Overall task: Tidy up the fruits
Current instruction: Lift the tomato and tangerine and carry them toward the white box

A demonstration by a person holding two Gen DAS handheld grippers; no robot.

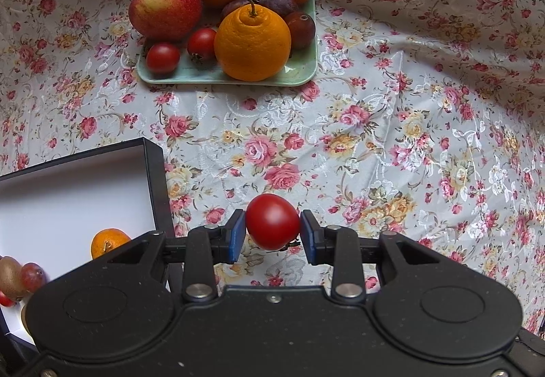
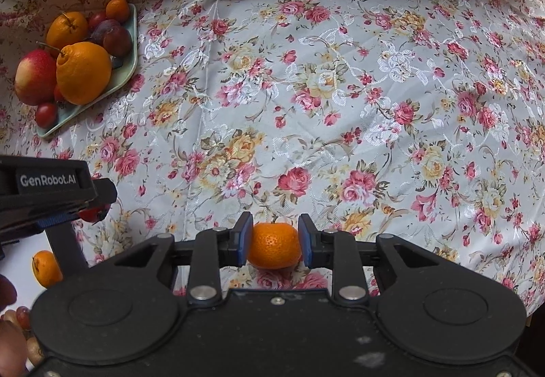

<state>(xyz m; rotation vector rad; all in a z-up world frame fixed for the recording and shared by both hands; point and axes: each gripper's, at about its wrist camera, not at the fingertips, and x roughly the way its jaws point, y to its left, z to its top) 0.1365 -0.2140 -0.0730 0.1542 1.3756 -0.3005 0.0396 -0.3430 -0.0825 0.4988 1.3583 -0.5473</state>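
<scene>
Floral cloth (image 1: 374, 125) covers the table; the left gripper (image 1: 272, 230) is clamped on a tomato (image 1: 272, 222), the right gripper (image 2: 275, 246) on a mandarin (image 2: 274, 246); the open box (image 1: 68, 193) lies left of both, nearer the left gripper

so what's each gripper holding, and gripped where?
Left gripper: small red tomato, pinched across its sides. Right gripper: small mandarin, pinched across its sides, stem up.
</scene>
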